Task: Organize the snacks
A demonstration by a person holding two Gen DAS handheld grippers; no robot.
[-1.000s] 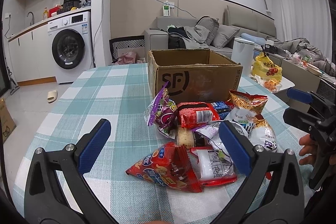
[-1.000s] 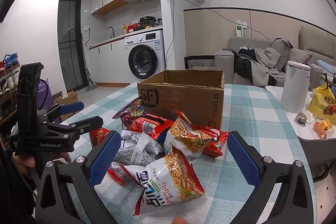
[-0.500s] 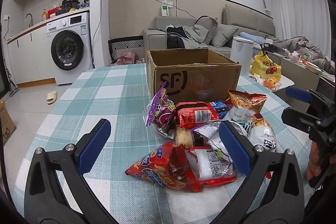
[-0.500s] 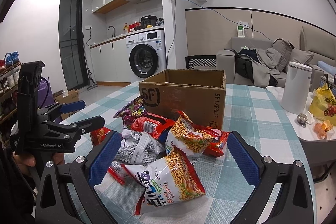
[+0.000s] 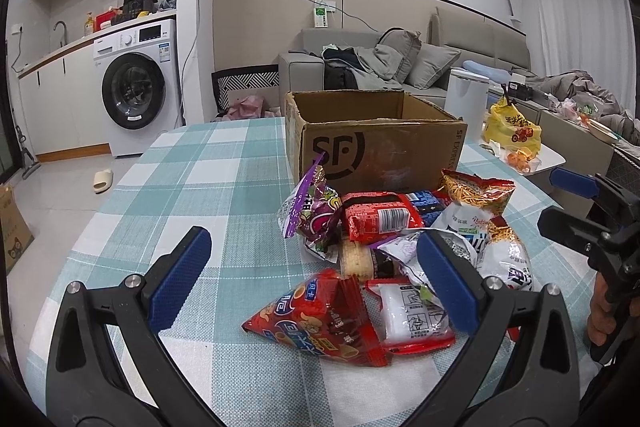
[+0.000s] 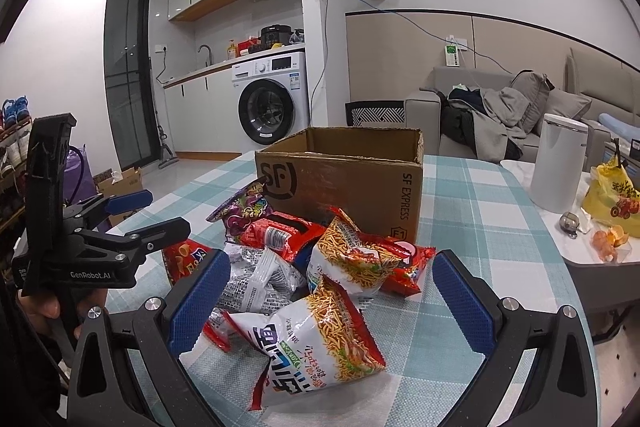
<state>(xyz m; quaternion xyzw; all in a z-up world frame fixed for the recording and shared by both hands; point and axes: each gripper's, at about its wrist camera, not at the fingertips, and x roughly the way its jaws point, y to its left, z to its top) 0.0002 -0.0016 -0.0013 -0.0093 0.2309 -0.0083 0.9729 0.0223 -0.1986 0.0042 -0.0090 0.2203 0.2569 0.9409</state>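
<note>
A heap of snack packets lies on the checked tablecloth in front of an open brown cardboard box [image 5: 380,143] [image 6: 344,183]. In the left wrist view a red chip bag [image 5: 320,323] lies nearest, between the fingers of my left gripper [image 5: 316,283], which stands open above it. A purple packet [image 5: 312,211] and a red packet [image 5: 376,219] lie behind. In the right wrist view my right gripper [image 6: 328,299] is open over a white and orange noodle-snack bag [image 6: 316,343]. Each gripper shows in the other's view, left gripper [image 6: 132,215] and right gripper [image 5: 576,203].
A white side table [image 6: 576,247] to the right carries a white canister [image 6: 558,163], a yellow bag [image 6: 612,199] and orange peel. Beyond the table stand a washing machine [image 5: 136,87] and a grey sofa [image 5: 380,63]. A hand [image 5: 600,311] holds the right gripper's handle.
Both grippers stay open and have hardly moved; the view has shifted only slightly. The snacks lie as before.
</note>
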